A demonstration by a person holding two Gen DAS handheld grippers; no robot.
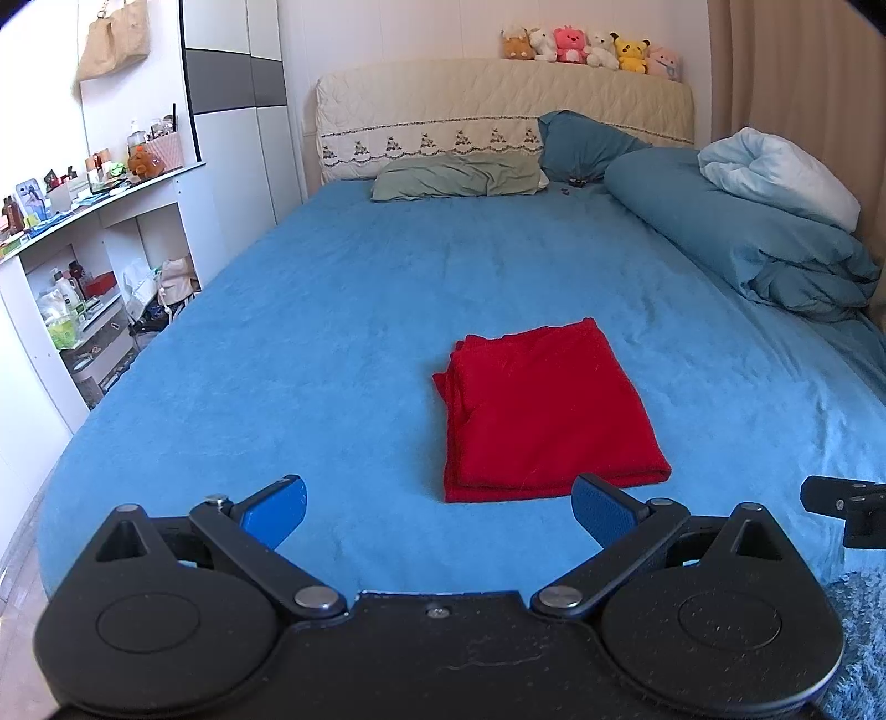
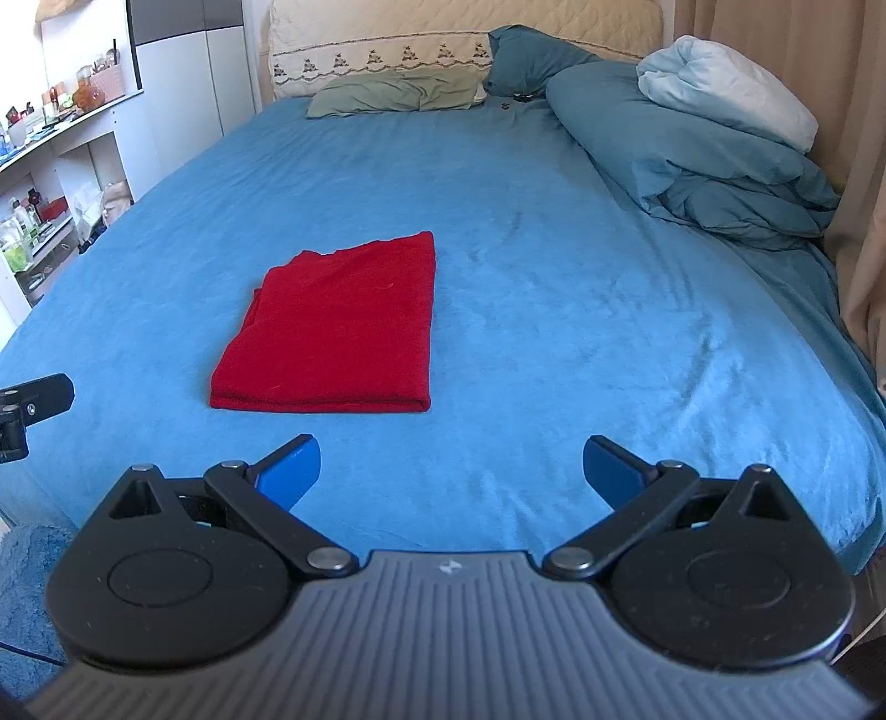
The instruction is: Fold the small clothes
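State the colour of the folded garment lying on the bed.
The folded garment is plain red, with no visible pattern. It shows best in the right wrist view.

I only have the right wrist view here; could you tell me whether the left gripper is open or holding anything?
Observer: The left gripper is open and empty, short of the red cloth.
Operator: Thank you. Is anything on top of the headboard? My view cuts it off.
Observer: Yes, a row of plush toys sits along it.
Operator: And is anything hanging on the wall at far left?
Observer: A beige bag hangs there, above the shelf.
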